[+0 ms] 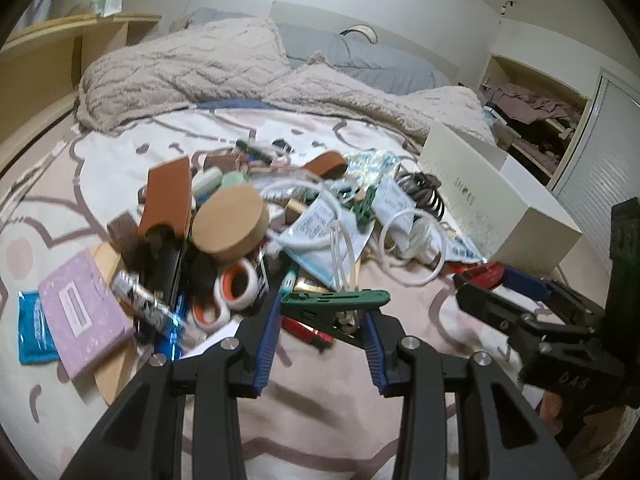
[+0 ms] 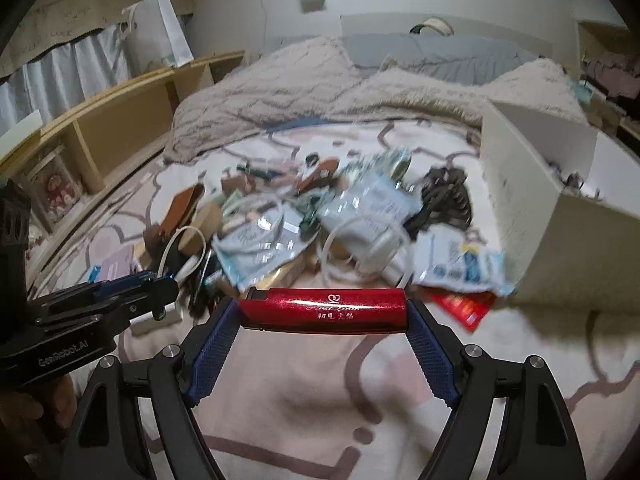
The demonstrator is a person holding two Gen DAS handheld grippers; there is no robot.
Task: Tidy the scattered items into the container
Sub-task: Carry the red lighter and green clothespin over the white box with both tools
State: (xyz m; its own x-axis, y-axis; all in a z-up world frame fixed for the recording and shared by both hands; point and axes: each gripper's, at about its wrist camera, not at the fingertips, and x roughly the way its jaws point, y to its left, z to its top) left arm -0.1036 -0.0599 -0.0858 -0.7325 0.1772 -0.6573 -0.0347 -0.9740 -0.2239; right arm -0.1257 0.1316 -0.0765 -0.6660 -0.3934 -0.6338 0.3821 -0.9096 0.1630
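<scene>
Scattered items: lying heaped mid-bed on a pink-and-white cartoon-print bedspread, just left of the container.

Container: one cream box, sitting open-topped at the right edge of the bed.

Room: one beige fleece blanket bunching behind the heap; grey bedding lying beyond it; wooden shelving running along the left side.

Count within heap, as far as blur is allowing: one round cork-coloured box; two orange-cored tape rolls; one lilac notebook; one blue packet; white cable loops, number not clear.

Left gripper: jaws standing narrow, pinching one green clip.

Right gripper: jaws standing wide, clamping one glittery red tube endwise, crosswise above the bedspread.
</scene>
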